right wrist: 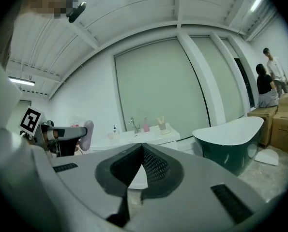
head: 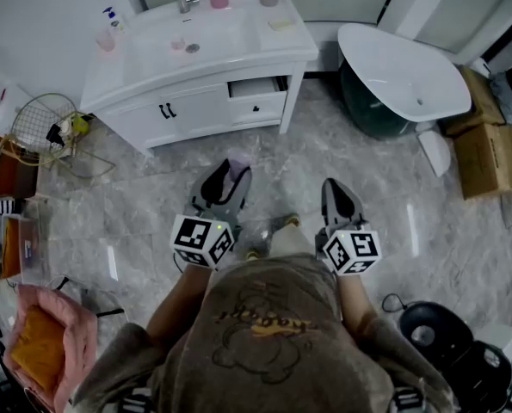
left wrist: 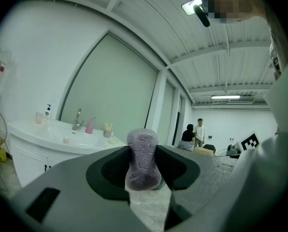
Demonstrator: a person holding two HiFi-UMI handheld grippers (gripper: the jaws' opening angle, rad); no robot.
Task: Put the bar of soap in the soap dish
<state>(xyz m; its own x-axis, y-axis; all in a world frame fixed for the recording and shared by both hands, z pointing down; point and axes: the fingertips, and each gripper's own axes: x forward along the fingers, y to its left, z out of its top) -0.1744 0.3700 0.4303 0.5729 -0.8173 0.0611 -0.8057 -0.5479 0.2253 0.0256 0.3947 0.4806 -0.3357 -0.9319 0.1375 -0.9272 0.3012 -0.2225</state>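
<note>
L gripper [head: 225, 186] clamping purple soap bar [left wrist: 143, 154] btwn pads, bar standing on edge, top poking above jaws. R gripper [head: 341, 198] sitting w/ jaws pressed together, nothing btwn. Both hovering side by side over grey tile floor [head: 152, 205], close to person's chest. Soap well apart from white vanity [head: 195, 101] ahead. Tub [head: 402, 76] standing to vanity's right.
</note>
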